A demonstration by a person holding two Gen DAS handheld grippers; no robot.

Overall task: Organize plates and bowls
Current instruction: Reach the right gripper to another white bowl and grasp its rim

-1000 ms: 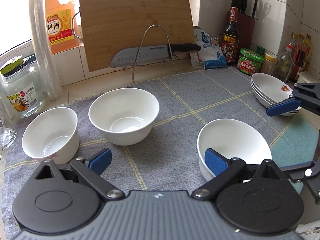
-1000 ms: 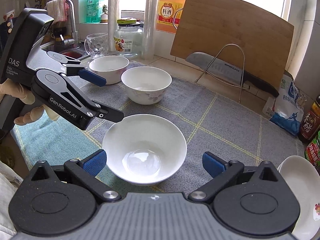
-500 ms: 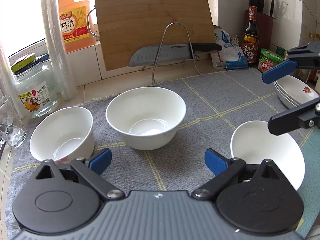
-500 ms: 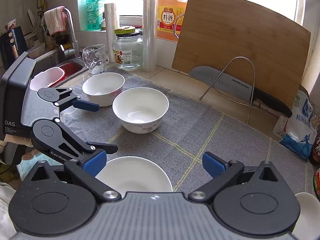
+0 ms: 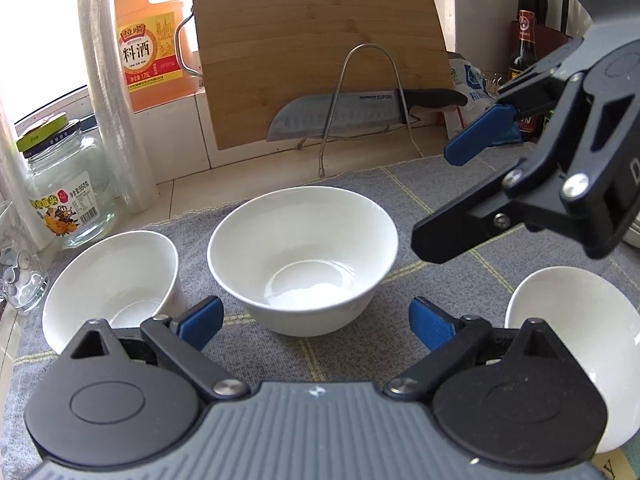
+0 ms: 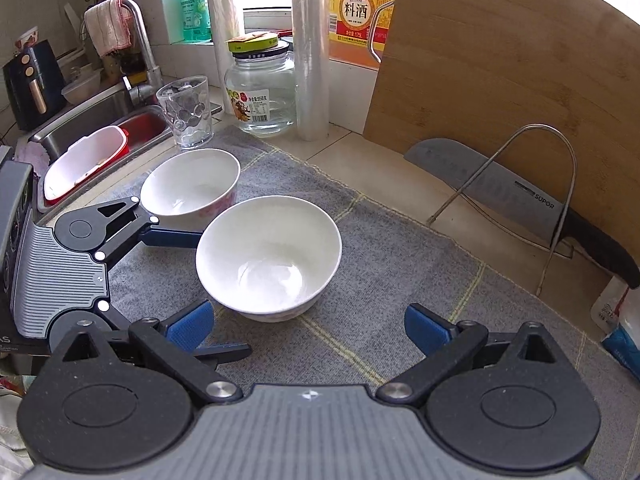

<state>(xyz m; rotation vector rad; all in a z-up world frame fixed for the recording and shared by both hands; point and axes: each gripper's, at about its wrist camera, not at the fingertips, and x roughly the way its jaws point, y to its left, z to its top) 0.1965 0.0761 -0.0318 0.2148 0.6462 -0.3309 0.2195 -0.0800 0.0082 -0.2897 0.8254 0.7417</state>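
Note:
Three white bowls stand on a grey mat [image 5: 420, 200]. The middle bowl [image 5: 303, 264] is straight ahead of my left gripper [image 5: 316, 322], which is open and empty. A left bowl [image 5: 110, 284] and a right bowl [image 5: 568, 320] flank it. My right gripper [image 6: 308, 324] is open and empty just short of the same middle bowl [image 6: 269, 256]; the left bowl [image 6: 191, 186] lies beyond. The right gripper also shows in the left wrist view [image 5: 440, 196], above the mat to the right of the middle bowl. The left gripper also shows in the right wrist view [image 6: 188, 292], its fingers beside the middle bowl.
A bamboo cutting board [image 5: 316, 44], a knife [image 5: 360, 110] on a wire rack, a glass jar [image 5: 66, 188], a wrap roll [image 5: 116, 120] and an oil jug [image 5: 150, 28] line the back. A glass [image 6: 186, 112] and the sink [image 6: 100, 132] lie left.
Both grippers moved leftward along the mat, from the right bowl to the middle bowl. The right gripper now hovers closer to the middle bowl. Both stay open.

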